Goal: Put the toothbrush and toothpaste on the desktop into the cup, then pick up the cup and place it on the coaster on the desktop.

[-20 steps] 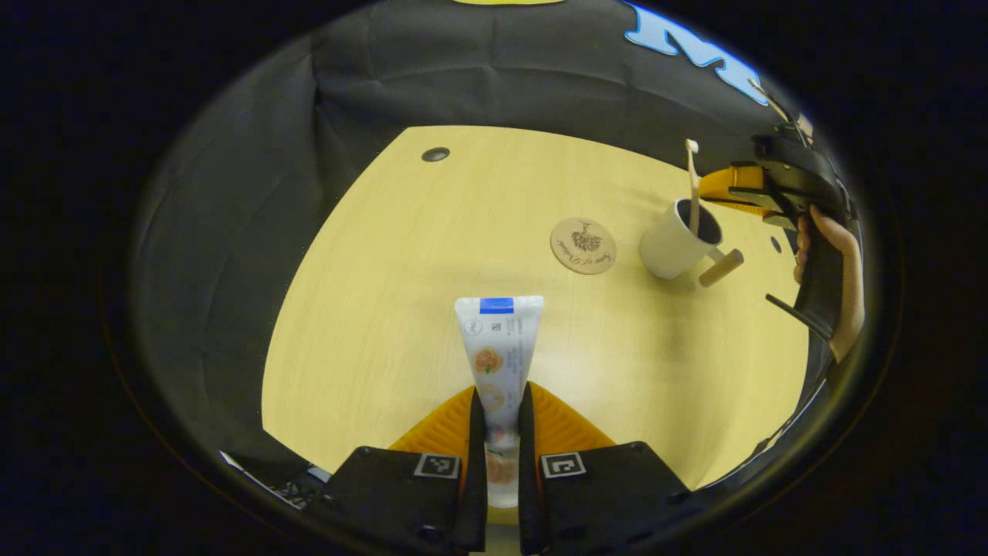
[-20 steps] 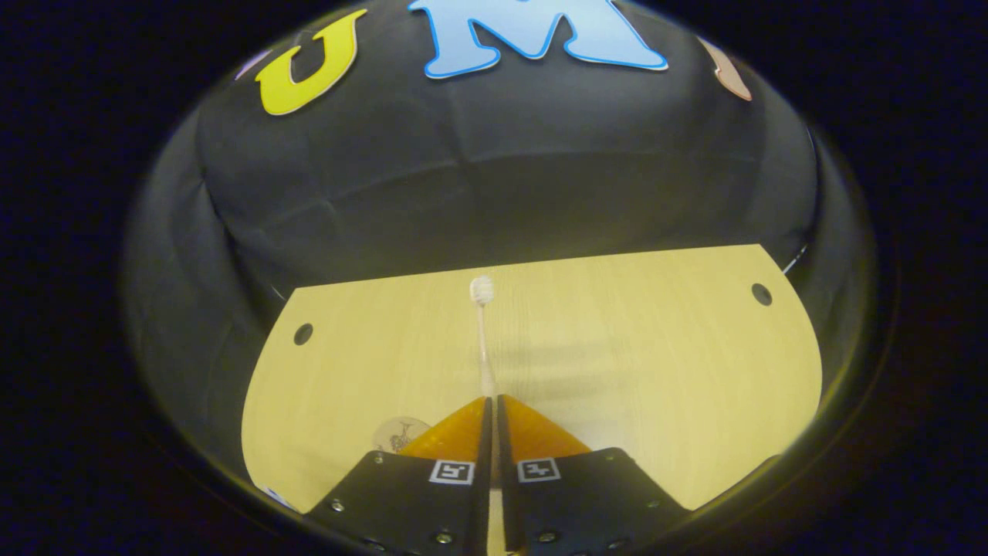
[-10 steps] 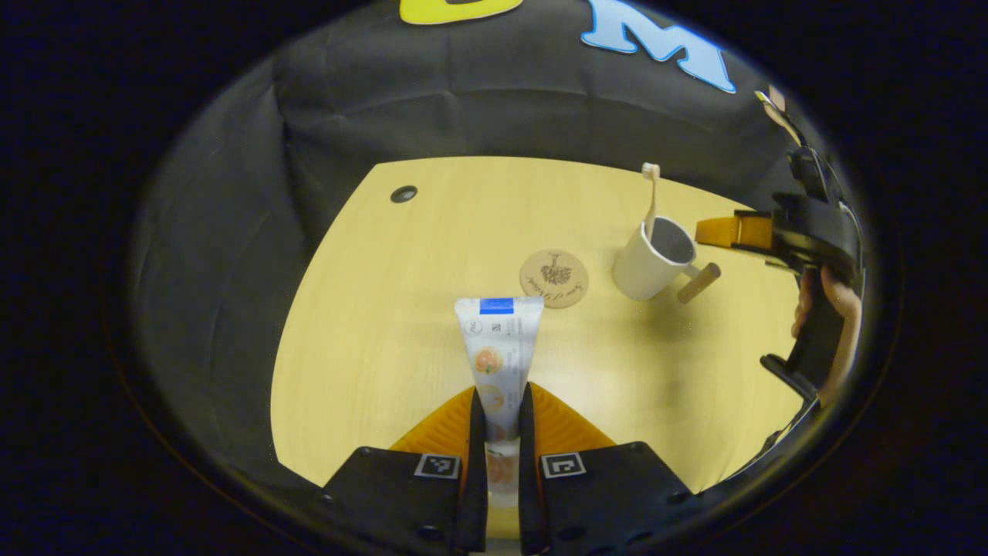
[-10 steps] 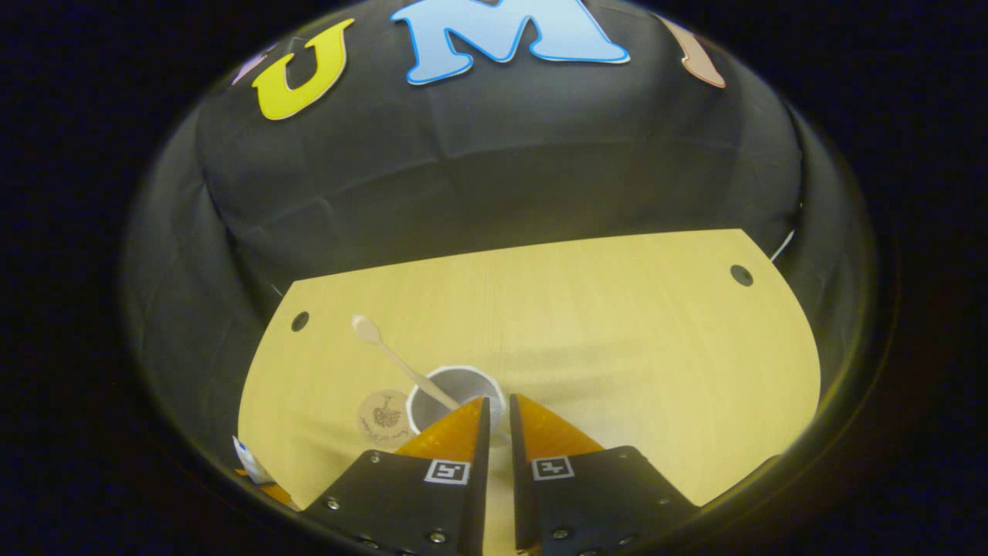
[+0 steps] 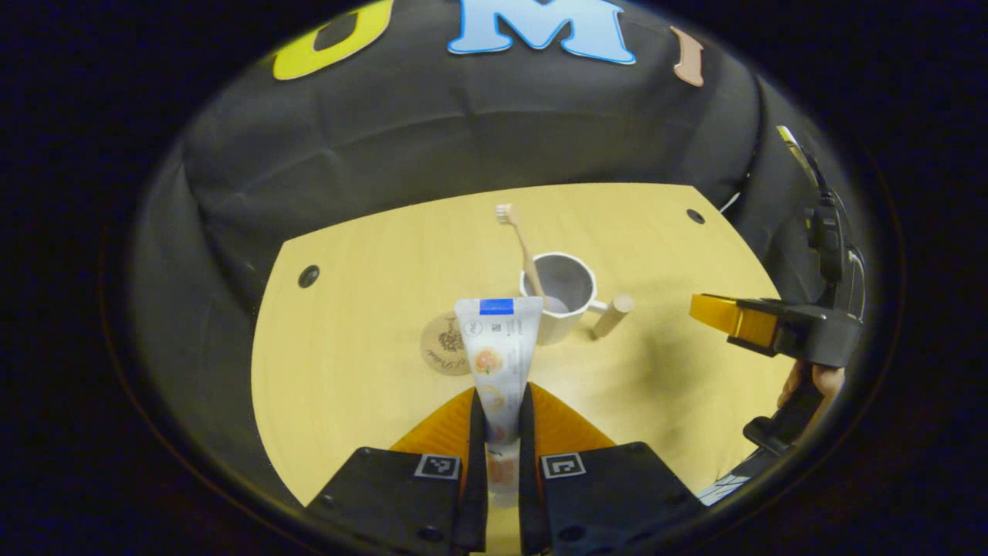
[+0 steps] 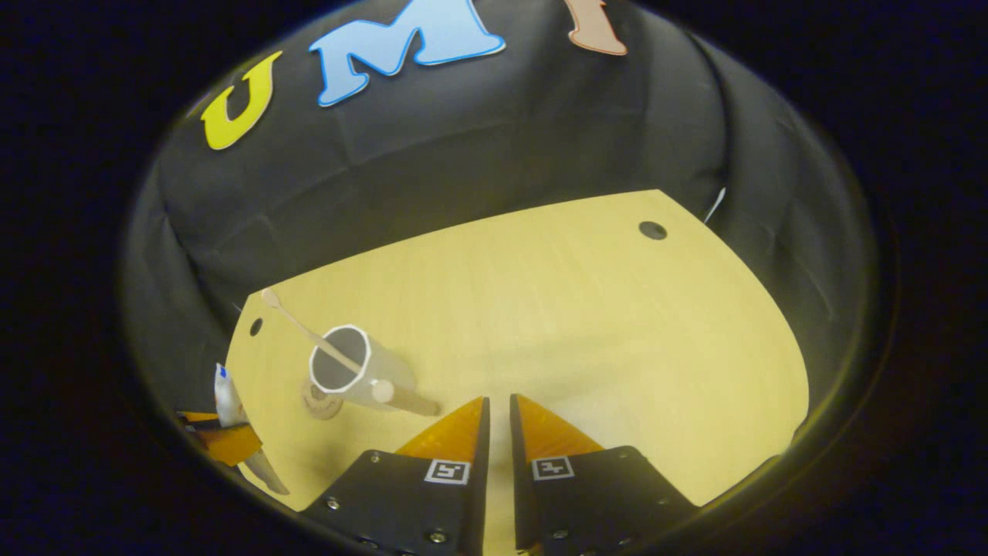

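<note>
Left gripper view: the left tongs [image 5: 499, 421], at bottom centre, are closed on the toothpaste [image 5: 497, 347], both fingers pressing its lower part, the tube pointing up the frame; behind it, at centre, the cup [image 5: 562, 297] stands on the counter [image 5: 370, 363] with the toothbrush [image 5: 519, 247] leaning inside; the coaster [image 5: 444, 344] lies just left of the tube. Right gripper view: the right tongs [image 6: 495, 421], at bottom centre, stand slightly apart, holding nothing; the cup sits at lower left.

From my remote seat, the toothpaste [image 5: 498, 351] hides part of the coaster [image 5: 444, 344]; the toothbrush [image 5: 522, 251] base is lost inside the cup [image 5: 567, 297].
</note>
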Motion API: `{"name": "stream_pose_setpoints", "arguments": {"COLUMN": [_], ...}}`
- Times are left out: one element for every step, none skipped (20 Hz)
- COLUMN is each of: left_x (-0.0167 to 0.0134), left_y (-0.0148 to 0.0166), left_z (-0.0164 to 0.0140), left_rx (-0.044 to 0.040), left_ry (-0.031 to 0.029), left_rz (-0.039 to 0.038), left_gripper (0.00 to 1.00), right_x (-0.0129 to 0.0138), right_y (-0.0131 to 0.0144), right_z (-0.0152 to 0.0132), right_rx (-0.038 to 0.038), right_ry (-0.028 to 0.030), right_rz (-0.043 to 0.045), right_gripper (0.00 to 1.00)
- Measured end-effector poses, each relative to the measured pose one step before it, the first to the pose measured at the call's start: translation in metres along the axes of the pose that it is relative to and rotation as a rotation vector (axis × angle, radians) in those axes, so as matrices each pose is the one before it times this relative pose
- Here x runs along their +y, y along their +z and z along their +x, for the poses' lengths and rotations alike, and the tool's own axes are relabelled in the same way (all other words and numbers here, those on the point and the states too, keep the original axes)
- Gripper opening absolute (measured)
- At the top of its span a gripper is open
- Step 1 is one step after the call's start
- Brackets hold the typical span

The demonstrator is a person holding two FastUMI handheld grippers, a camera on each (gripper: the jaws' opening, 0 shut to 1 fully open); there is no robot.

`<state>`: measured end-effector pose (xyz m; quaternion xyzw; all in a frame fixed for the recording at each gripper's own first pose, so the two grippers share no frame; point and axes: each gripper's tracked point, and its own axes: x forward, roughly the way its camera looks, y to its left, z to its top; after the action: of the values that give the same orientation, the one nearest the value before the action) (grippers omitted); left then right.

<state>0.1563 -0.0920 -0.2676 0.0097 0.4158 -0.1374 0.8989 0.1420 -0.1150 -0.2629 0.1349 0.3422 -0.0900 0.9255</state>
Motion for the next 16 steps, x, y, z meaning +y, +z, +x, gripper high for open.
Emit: {"name": "stream_pose_setpoints", "arguments": {"left_x": [-0.00956, -0.00659, -0.00830, -0.01229, -0.00047, -0.00154, -0.00083, 0.00127, 0.00006, 0.00192, 0.00187, 0.00145, 0.00159, -0.00071, -0.00091, -0.00027], "left_y": [0.00307, 0.00483, 0.00700, 0.01326, 0.01247, 0.01168, 0.01605, 0.01368, 0.00797, 0.00941, 0.00647, 0.00718, 0.00487, 0.00598, 0.00391, 0.00412], "left_z": [0.00346, 0.00472, 0.00597, 0.00975, 0.01013, 0.00903, 0.01211, 0.00713, 0.00611, 0.00547, 0.00495, 0.00571, 0.00521, 0.00689, 0.00414, 0.00466], "left_rx": [-0.00041, -0.00032, -0.00242, -0.00860, -0.01261, -0.01169, -0.02338, -0.02196, -0.01136, -0.01064, -0.00695, -0.00633, -0.00648, -0.00810, -0.00533, -0.00325], "left_ry": [-0.01579, -0.01333, -0.01008, -0.01147, -0.00743, -0.00168, -0.00525, -0.00729, -0.00203, -0.00640, -0.00172, -0.00134, -0.00230, -0.00101, -0.00327, -0.00204], "left_rz": [0.01147, 0.01025, 0.01000, 0.01804, 0.02540, 0.02626, 0.04414, 0.03433, 0.02065, 0.02572, 0.01883, 0.02040, 0.01937, 0.01694, 0.01446, 0.01265], "left_gripper": [0.24, 0.24, 0.24, 0.24, 0.24, 0.24, 0.24, 0.24, 0.24, 0.24, 0.24, 0.24, 0.24, 0.23, 0.24, 0.24], "right_x": [-0.01095, -0.01016, -0.01022, -0.01444, -0.01786, -0.00931, -0.01027, -0.00750, -0.00312, -0.00326, -0.00199, -0.00134, -0.00030, -0.00072, -0.00207, -0.00123], "right_y": [-0.00096, 0.00038, -0.00262, -0.00116, -0.00451, -0.00293, -0.00199, -0.00153, -0.00025, 0.00023, -0.00053, -0.00056, -0.00130, -0.00122, -0.00295, -0.00306], "right_z": [-0.00357, -0.00400, -0.00306, -0.00347, -0.00287, -0.00098, 0.00011, 0.00085, -0.00034, -0.00002, -0.00087, -0.00032, -0.00015, 0.00085, 0.00014, -0.00035], "right_rx": [-0.00331, -0.00215, -0.00044, 0.00053, 0.00565, 0.00623, 0.00836, 0.00890, 0.00309, 0.00285, 0.00408, 0.00345, 0.00287, 0.00388, 0.00414, 0.00526], "right_ry": [-0.01479, -0.01507, -0.01299, -0.01714, -0.02709, -0.01451, -0.01829, -0.01335, -0.00467, -0.00343, -0.00431, -0.00320, -0.00025, -0.00095, -0.00354, -0.00280], "right_rz": [0.01089, 0.01334, 0.01531, 0.01962, 0.01747, 0.00777, 0.00606, 0.00686, 0.00326, 0.00179, -0.00001, -0.00166, -0.00291, -0.00295, -0.00205, -0.00141], "right_gripper": [0.15, 0.15, 0.15, 0.15, 0.15, 0.14, 0.14, 0.15, 0.15, 0.15, 0.15, 0.15, 0.15, 0.15, 0.15, 0.15]}}
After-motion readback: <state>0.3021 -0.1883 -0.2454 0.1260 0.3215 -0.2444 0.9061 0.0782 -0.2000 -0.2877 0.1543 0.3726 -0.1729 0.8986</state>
